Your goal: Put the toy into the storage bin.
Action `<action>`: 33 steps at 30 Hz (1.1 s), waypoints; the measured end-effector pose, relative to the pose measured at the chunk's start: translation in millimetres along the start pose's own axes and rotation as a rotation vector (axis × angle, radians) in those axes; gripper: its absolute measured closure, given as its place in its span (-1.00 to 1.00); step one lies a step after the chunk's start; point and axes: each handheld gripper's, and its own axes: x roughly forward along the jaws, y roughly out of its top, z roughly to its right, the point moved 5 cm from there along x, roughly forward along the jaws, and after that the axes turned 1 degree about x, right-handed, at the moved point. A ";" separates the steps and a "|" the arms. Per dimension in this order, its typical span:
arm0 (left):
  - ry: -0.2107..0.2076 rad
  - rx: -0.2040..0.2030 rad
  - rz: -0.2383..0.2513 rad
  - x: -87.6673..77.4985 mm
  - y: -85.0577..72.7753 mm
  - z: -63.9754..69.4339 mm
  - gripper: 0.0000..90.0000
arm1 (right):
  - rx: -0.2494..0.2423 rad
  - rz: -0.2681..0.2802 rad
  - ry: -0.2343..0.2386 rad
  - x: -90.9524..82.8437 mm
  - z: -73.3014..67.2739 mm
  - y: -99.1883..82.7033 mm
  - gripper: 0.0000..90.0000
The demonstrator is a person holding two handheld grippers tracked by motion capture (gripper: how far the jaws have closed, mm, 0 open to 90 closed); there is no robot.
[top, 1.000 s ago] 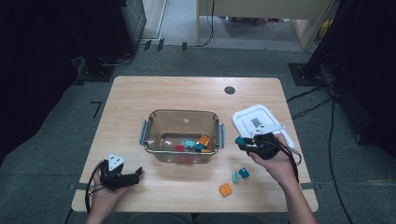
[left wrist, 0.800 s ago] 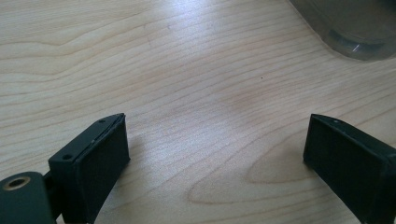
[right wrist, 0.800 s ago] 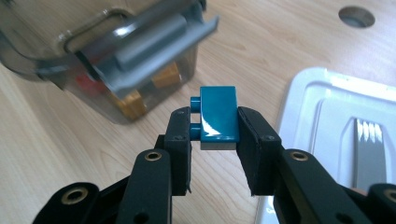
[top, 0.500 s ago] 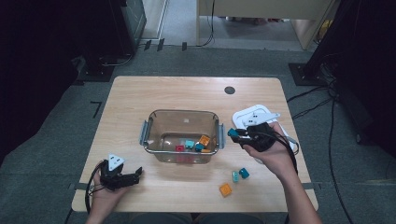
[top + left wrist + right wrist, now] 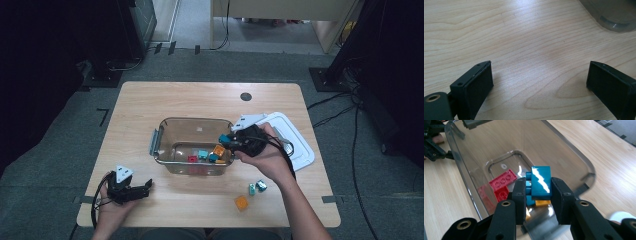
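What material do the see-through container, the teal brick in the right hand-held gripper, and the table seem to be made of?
Container: probably clear, slightly smoky plastic, glossy; the bricks and wood show through its walls.
Teal brick: likely hard moulded plastic, shiny; a bright white glare crosses its face, and studs stick out at its side.
Table: light wood or wood-look laminate, smooth satin; grain lines and a soft sheen are visible.

No text, label, brand, number or sign can be read in any of the views: none on the worktop, none on the clear tub, none on the bricks, none on the white lid.
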 end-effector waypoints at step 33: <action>-0.003 0.002 0.000 -0.1 -0.1 0.3 -0.85 | 0.089 0.065 -0.064 -11.7 8.0 -8.7 0.09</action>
